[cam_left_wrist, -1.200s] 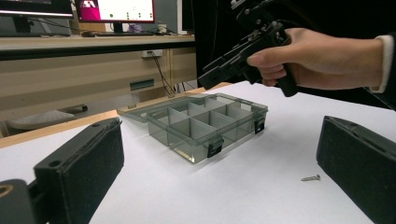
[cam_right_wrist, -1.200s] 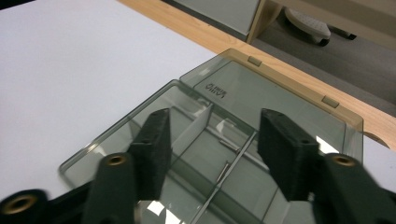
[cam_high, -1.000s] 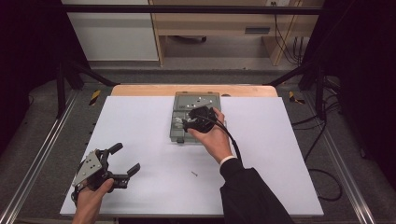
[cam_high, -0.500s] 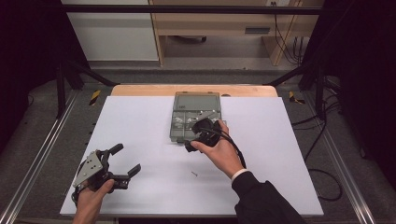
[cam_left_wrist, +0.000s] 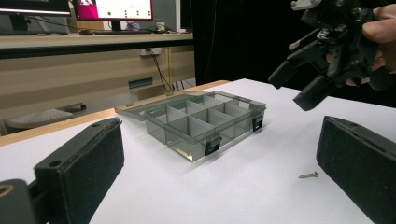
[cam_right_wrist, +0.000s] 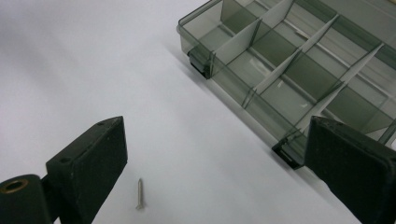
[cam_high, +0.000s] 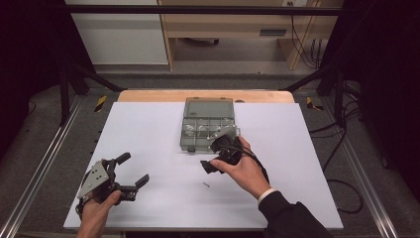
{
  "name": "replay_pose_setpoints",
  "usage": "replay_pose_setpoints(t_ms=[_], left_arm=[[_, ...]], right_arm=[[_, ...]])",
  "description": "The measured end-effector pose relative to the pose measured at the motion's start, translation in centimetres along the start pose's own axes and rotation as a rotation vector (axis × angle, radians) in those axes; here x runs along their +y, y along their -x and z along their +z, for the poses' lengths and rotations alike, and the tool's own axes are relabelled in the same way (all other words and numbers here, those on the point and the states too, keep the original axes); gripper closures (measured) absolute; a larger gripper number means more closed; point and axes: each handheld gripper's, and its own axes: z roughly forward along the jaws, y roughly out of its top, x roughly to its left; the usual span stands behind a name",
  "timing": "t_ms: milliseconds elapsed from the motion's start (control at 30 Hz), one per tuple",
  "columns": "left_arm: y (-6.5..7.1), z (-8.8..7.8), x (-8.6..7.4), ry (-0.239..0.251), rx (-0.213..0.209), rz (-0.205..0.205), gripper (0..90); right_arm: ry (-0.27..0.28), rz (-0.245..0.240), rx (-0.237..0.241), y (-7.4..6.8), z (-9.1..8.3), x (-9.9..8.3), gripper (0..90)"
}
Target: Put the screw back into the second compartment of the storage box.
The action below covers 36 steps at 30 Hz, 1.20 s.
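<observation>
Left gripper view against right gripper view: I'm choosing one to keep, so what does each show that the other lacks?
Left gripper view: the right gripper, jaws open, in a hand, plus a desk with monitors behind. Right gripper view: a close look down into the compartments. Both: the open organiser box, the screw and the white table.

Looks like a lab or test workshop: white work table [cam_high: 148, 129] boxed in by a black metal frame [cam_high: 64, 84] and dark curtains, cables [cam_high: 341, 148] trailing across grey floor, monitors [cam_left_wrist: 112, 9] on a wooden desk [cam_left_wrist: 93, 42] behind.
</observation>
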Motion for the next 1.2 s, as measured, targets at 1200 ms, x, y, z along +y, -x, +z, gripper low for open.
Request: replay_pose_setpoints(t_ms=[1200], left_arm=[[-0.2,-0.2,0.0,0.005,0.011,-0.005,0.7]], right_arm=[[-0.178,-0.052,0.051,-2.8,1.5,-2.7,6.6]])
